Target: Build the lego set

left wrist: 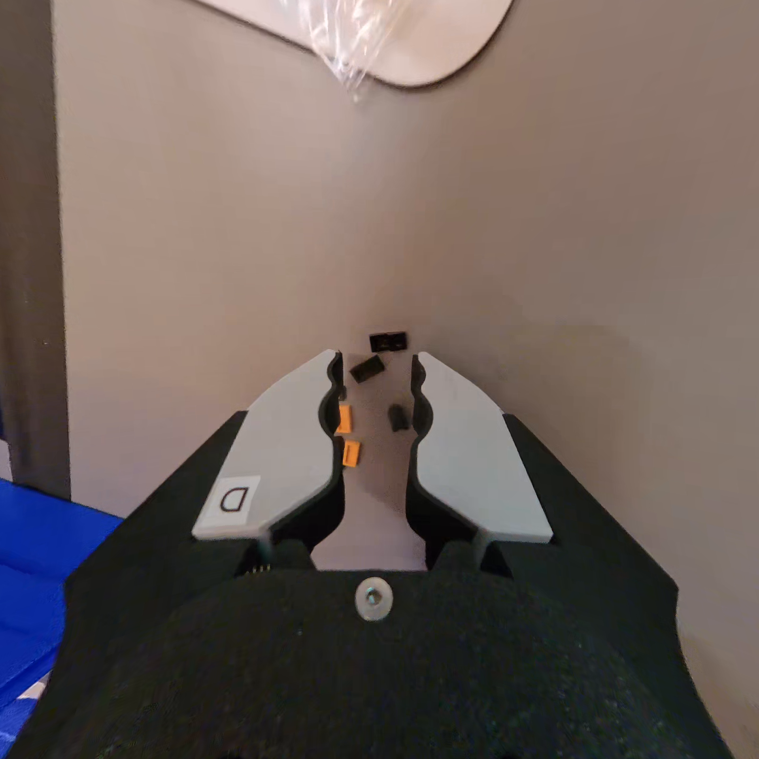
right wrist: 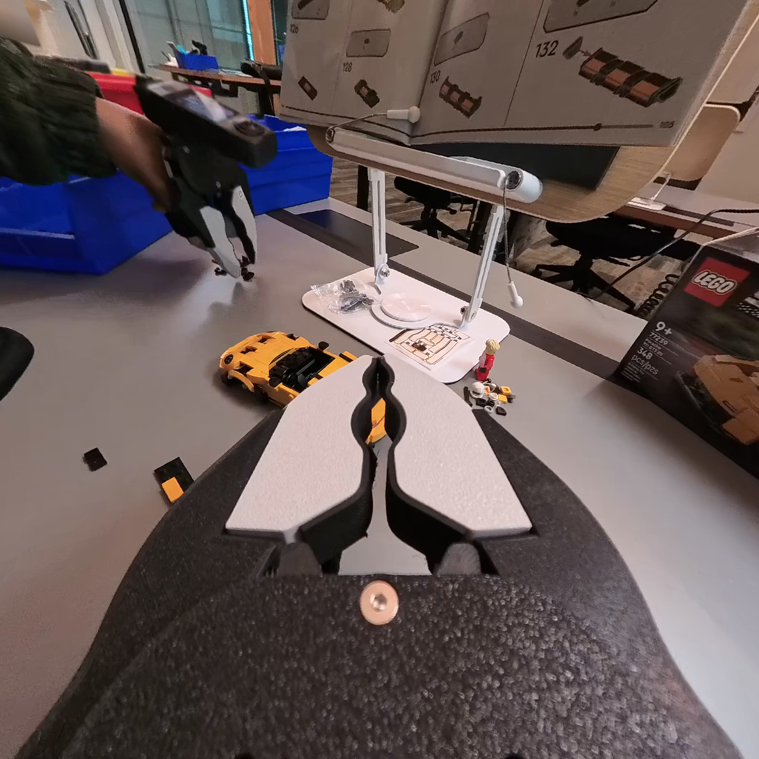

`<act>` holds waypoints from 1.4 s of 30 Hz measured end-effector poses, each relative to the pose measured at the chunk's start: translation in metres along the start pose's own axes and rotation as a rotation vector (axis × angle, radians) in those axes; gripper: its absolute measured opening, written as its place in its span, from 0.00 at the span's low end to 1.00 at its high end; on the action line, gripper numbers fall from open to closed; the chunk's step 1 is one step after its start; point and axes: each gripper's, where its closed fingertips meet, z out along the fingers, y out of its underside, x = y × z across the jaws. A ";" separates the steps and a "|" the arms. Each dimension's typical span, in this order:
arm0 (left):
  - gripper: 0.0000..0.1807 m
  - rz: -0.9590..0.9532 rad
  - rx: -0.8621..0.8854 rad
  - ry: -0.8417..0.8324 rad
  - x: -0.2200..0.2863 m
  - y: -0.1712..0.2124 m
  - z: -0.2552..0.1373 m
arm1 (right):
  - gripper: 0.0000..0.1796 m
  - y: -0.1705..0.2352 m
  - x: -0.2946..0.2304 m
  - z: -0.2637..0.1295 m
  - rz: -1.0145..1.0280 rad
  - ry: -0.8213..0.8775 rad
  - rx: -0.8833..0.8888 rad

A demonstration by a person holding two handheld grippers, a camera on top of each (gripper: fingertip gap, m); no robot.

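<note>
**Car mostly built, small parts still loose**

My left gripper [left wrist: 377, 361] hangs over the grey table [left wrist: 534, 246], jaws spread, nothing between them. Under the gap lie two orange pieces [left wrist: 348, 435] on the left side and three black pieces: one by the right finger [left wrist: 398, 418], two farther out [left wrist: 367, 368]. In the right wrist view this same gripper [right wrist: 236, 263] sits far left, tip close over those small dark bits, near the blue bins [right wrist: 82, 221].

My right gripper [right wrist: 378, 363] has its jaws pressed together at the tip. I see nothing gripped; the yellow showing through the gap looks like the car behind it.

The yellow car [right wrist: 271, 365] stands mid-table, just beyond my right fingers. Body, nose and wheel arches look assembled; the black middle section is open on top, so I judge roof or rear work remains.

Still unplaced, as far as I can see:
- a black-and-orange plate [right wrist: 172, 478] and a small black piece [right wrist: 94, 458], near left
- a pile of tiny parts [right wrist: 491, 396] beside the red figure [right wrist: 486, 359], right
- a clear bag of dark parts [right wrist: 345, 296] and a sticker sheet [right wrist: 429, 343] on the white stand base [right wrist: 484, 328]

The instruction booklet [right wrist: 493, 70] is open on the stand. The box [right wrist: 706, 341] sits far right.

My guess: late stage, with a small sub-assembly next.
</note>
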 end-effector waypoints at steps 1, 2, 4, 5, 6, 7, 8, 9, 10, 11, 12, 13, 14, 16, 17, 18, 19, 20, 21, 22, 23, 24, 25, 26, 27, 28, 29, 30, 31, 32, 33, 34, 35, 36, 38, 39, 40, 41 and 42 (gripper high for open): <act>0.17 0.001 -0.015 0.006 -0.001 0.002 0.003 | 0.00 0.000 0.001 0.000 0.002 0.000 0.001; 0.15 -0.006 0.015 0.029 0.000 -0.003 0.003 | 0.00 0.000 0.001 0.000 0.005 0.000 0.001; 0.12 -0.010 0.018 0.048 0.000 -0.005 0.003 | 0.00 0.000 0.001 0.000 0.007 -0.002 0.001; 0.12 0.001 0.006 0.050 0.000 -0.003 0.005 | 0.00 0.001 0.001 0.000 0.008 -0.003 0.000; 0.09 0.004 0.010 0.068 0.003 -0.003 0.005 | 0.00 0.001 0.001 0.000 0.008 -0.005 -0.001; 0.06 -0.004 0.012 0.091 0.005 -0.003 0.005 | 0.00 0.001 0.001 0.000 0.008 -0.005 -0.002; 0.04 -0.023 0.014 0.114 0.007 -0.003 0.005 | 0.00 0.001 0.001 0.000 0.008 -0.005 -0.002; 0.04 -0.040 0.017 0.130 0.008 -0.003 0.005 | 0.00 0.001 0.001 0.000 0.008 -0.006 -0.002; 0.03 -0.048 0.025 0.141 0.008 -0.003 0.005 | 0.00 0.001 0.001 0.000 0.008 -0.006 -0.002; 0.02 -0.046 0.034 0.150 0.009 -0.003 0.005 | 0.00 0.001 0.001 0.000 0.008 -0.006 -0.002; 0.01 -0.037 0.045 0.151 0.010 -0.003 0.005 | 0.00 0.001 0.001 0.000 0.007 -0.006 -0.003; 0.02 -0.031 0.051 0.141 0.009 -0.003 0.005 | 0.00 0.001 0.001 0.000 0.005 -0.006 -0.004; 0.03 -0.025 0.048 0.129 0.009 -0.002 0.004 | 0.00 0.001 0.000 0.000 0.003 -0.005 -0.004; 0.08 -0.010 0.052 0.114 0.009 -0.003 0.003 | 0.00 0.001 0.000 0.000 0.003 -0.007 -0.005; 0.09 -0.015 0.054 0.110 0.010 -0.003 0.003 | 0.00 0.001 -0.001 0.000 0.002 -0.008 -0.006; 0.10 -0.029 0.059 0.122 0.012 -0.004 0.003 | 0.00 0.002 -0.001 0.000 0.001 -0.009 -0.007; 0.10 -0.048 0.065 0.141 0.014 -0.006 0.003 | 0.00 0.002 -0.001 0.000 -0.001 -0.010 -0.008; 0.10 -0.068 0.068 0.150 0.014 -0.007 0.003 | 0.00 0.002 -0.002 0.000 -0.002 -0.010 -0.010; 0.10 -0.089 0.068 0.154 0.013 -0.007 0.003 | 0.00 0.002 -0.002 0.001 -0.003 -0.010 -0.011; 0.11 -0.108 0.068 0.160 0.012 -0.007 0.004 | 0.00 0.003 -0.002 0.001 -0.004 -0.010 -0.011; 0.11 -0.128 0.073 0.161 0.010 -0.008 0.004 | 0.00 0.003 -0.001 0.000 -0.003 -0.010 -0.011; 0.11 -0.146 0.083 0.165 0.009 -0.009 0.004 | 0.00 0.003 -0.001 0.000 -0.002 -0.010 -0.011; 0.11 -0.162 0.093 0.171 0.009 -0.011 0.004 | 0.00 0.003 -0.001 0.000 -0.001 -0.010 -0.011; 0.10 -0.178 0.098 0.173 0.008 -0.012 0.005 | 0.00 0.003 -0.001 0.001 -0.001 -0.010 -0.012; 0.08 -0.189 0.097 0.168 0.006 -0.012 0.005 | 0.00 0.003 -0.001 0.001 -0.001 -0.011 -0.013; 0.06 -0.193 0.097 0.160 0.004 -0.011 0.005 | 0.00 0.003 -0.001 0.001 -0.001 -0.011 -0.014; 0.05 -0.194 0.099 0.157 0.003 -0.011 0.005 | 0.00 0.003 -0.001 0.001 -0.001 -0.011 -0.014; 0.05 -0.196 0.097 0.157 0.003 -0.011 0.005 | 0.00 0.003 -0.001 0.001 -0.002 -0.011 -0.014; 0.05 -0.192 0.092 0.155 0.004 -0.011 0.005 | 0.00 0.003 -0.001 0.001 -0.002 -0.010 -0.014; 0.04 -0.179 0.081 0.154 0.006 -0.010 0.004 | 0.00 0.003 -0.001 0.001 -0.003 -0.009 -0.013; 0.05 -0.164 0.069 0.150 0.008 -0.008 0.002 | 0.00 0.003 -0.001 0.000 -0.003 -0.009 -0.012; 0.05 -0.148 0.075 0.149 0.012 -0.010 -0.002 | 0.00 0.003 -0.001 0.000 -0.003 -0.009 -0.011; 0.05 -0.141 0.104 0.161 0.019 -0.016 -0.010 | 0.00 0.002 -0.001 0.000 -0.003 -0.009 -0.009; 0.05 -0.134 0.145 0.183 0.029 -0.025 -0.020 | 0.00 0.002 -0.001 0.000 -0.003 -0.009 -0.008; 0.05 -0.090 0.230 0.230 0.059 -0.046 -0.039 | 0.00 0.002 -0.002 0.000 -0.002 -0.013 -0.009; 0.04 -0.053 0.267 0.252 0.078 -0.057 -0.047 | 0.00 0.002 -0.003 0.001 -0.004 -0.015 -0.010; 0.04 -0.013 0.301 0.275 0.098 -0.067 -0.052 | 0.00 0.003 -0.003 0.001 -0.005 -0.017 -0.011; 0.05 0.032 0.326 0.298 0.120 -0.077 -0.055 | 0.00 0.003 -0.004 0.001 -0.007 -0.019 -0.012; 0.04 0.076 0.339 0.317 0.141 -0.085 -0.054 | 0.00 0.003 -0.005 0.001 -0.010 -0.020 -0.013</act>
